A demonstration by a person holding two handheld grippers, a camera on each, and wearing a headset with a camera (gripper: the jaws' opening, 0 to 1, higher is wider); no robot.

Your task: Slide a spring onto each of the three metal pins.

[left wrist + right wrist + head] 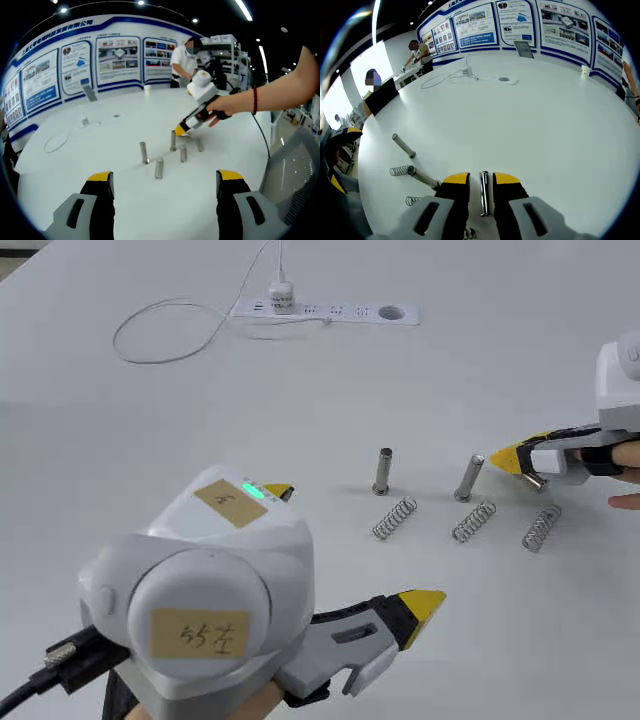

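Note:
Two metal pins stand upright on the white table, one (383, 471) left of the other (468, 477). A third pin (535, 481) is clamped in my right gripper (515, 460), low over the table at the right. In the right gripper view the jaws (481, 179) are shut on this pin (484, 195). Three springs lie flat in front of the pins: left (395, 517), middle (474, 521), right (541, 527). My left gripper (350, 548) hovers near the front, open, with nothing between its jaws (165, 179), facing the pins (143, 152) and springs (159, 168).
A white power strip (325, 312) with a plugged-in cable (170, 325) lies at the far side of the table. A grey mesh chair (295, 170) stands off the table's right side. A person (186, 62) stands at the far end.

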